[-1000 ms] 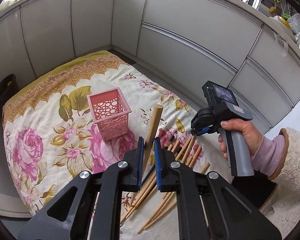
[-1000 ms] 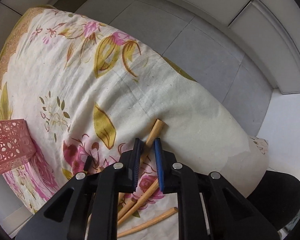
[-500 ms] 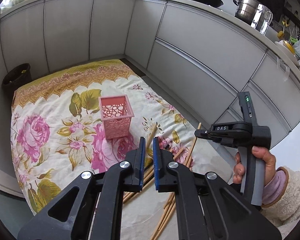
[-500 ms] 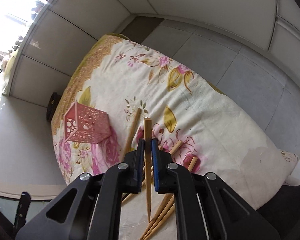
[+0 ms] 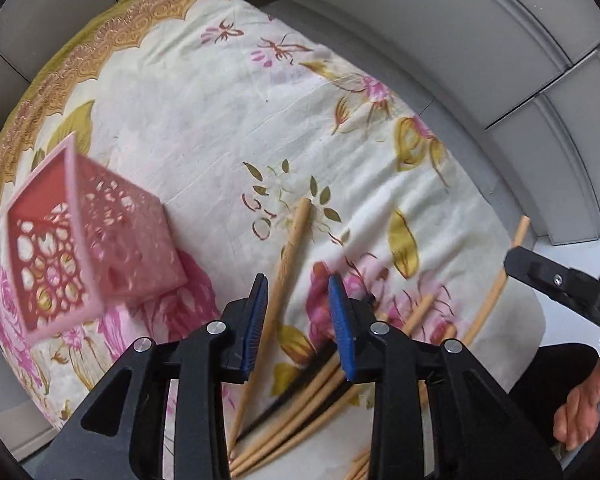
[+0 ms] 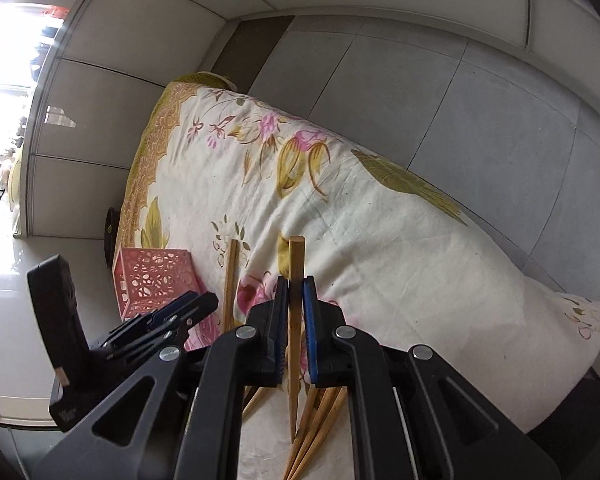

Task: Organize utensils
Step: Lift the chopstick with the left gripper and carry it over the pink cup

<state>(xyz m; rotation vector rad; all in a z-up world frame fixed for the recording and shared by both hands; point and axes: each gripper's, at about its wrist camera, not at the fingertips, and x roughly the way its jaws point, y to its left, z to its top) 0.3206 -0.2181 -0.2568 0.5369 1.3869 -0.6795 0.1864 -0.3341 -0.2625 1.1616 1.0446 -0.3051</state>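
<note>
Jaws of right gripper (image 6: pixel 296 304) clamp one chopstick (image 6: pixel 295 256); left gripper (image 5: pixel 298 312) jaws just parted, empty; one pink basket (image 5: pixel 80 236).

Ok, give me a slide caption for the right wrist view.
Right tongs clamp one chopstick above the floral cloth, pink holder at left.

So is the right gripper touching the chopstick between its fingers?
Touching. In the right wrist view the right gripper has both blue pads pressed against the chopstick, with no gap on either side.
</note>
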